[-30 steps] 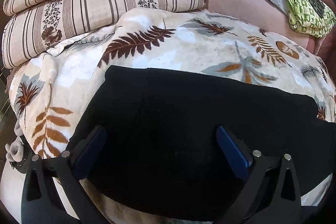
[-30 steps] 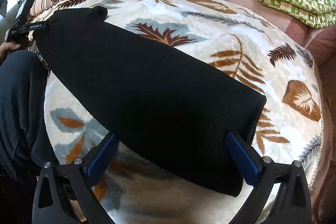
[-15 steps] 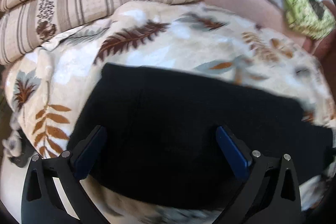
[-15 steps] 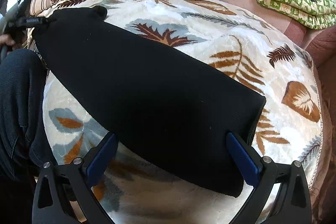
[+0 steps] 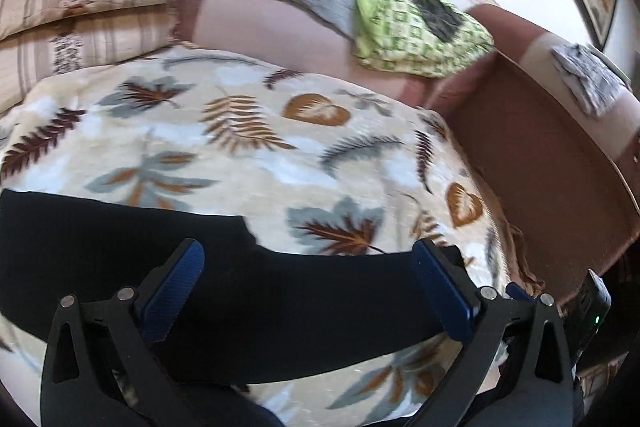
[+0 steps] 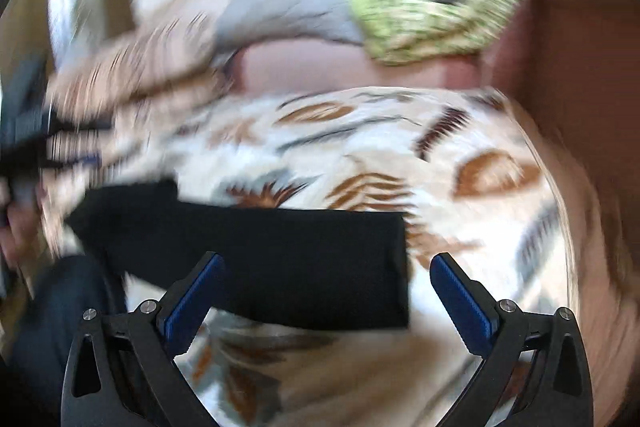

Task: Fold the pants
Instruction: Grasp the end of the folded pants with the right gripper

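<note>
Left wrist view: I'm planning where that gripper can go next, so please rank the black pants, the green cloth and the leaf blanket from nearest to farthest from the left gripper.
1. Black pants: directly under the open left gripper.
2. Leaf blanket: underneath the pants, spreading ahead.
3. Green cloth: far back, right of centre, on the sofa's back.

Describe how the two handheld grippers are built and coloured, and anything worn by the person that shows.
Both the left gripper and the right gripper look alike: black triangular linkage arms with cut-outs and silver round pivot bolts, each carrying two flat, ribbed blue pads. No cables show. In the blurred right wrist view, dark trousers appear at lower left.
</note>
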Demonstrator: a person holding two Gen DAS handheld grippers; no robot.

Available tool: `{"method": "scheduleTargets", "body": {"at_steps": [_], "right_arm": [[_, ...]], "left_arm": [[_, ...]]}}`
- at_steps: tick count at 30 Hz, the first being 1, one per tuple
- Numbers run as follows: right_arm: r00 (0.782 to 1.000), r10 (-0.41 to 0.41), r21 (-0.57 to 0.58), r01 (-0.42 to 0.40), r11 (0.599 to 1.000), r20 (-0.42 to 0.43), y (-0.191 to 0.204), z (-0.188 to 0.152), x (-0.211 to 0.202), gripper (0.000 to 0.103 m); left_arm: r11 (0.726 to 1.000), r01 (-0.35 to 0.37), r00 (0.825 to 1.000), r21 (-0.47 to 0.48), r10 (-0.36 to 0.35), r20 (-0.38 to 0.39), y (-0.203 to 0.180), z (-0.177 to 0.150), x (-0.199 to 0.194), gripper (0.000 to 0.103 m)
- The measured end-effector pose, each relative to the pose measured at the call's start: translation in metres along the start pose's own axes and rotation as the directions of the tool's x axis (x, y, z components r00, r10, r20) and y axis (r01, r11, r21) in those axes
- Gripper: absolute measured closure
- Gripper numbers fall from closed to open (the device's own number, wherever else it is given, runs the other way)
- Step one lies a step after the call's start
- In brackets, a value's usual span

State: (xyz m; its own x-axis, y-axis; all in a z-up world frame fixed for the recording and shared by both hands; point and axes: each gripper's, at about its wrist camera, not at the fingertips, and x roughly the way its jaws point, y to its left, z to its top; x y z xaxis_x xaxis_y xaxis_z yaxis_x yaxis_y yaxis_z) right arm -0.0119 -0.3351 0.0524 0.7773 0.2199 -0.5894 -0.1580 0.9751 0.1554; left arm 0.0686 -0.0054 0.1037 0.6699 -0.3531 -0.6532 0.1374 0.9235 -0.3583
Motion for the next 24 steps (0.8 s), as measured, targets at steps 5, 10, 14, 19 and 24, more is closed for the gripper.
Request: {"method": "scheduleTargets", "body": {"at_steps": [5, 10, 14, 19, 24], "right_arm": [[0.996, 0.085, 0.326, -0.085, 0.941, 0.014, -0.051, -0.014, -0.008, 0.000], [0.965, 0.246, 0.564, -0.256, 0.785, 0.095, -0.092, -0.020, -0.005, 0.000], [0.945, 0.309, 0.693, -0.295, 0.657, 0.110, -0.114, -0.032, 0.009, 0.001], [0.895, 0.434, 0.750, -0.357, 0.557, 0.104, -0.113, -0.037, 0.034, 0.009], [0.940, 0.340, 0.747, -0.197, 0.635, -0.041, -0.105, -0.035, 0.050, 0.030]], "left_arm": [[0.997, -0.008, 0.999, 0.076, 0.005, 0.037, -0.005, 0.003, 0.002, 0.000], [0.995, -0.081, 0.995, 0.051, 0.078, 0.061, 0.017, -0.009, 0.020, 0.000], [0.996, -0.063, 0.997, -0.059, 0.066, 0.049, 0.037, -0.007, 0.018, 0.000], [0.994, -0.050, 0.998, -0.099, 0.054, 0.043, 0.044, -0.008, 0.017, 0.000], [0.996, -0.042, 0.998, -0.078, 0.045, 0.034, 0.043, -0.008, 0.019, 0.000]]}}
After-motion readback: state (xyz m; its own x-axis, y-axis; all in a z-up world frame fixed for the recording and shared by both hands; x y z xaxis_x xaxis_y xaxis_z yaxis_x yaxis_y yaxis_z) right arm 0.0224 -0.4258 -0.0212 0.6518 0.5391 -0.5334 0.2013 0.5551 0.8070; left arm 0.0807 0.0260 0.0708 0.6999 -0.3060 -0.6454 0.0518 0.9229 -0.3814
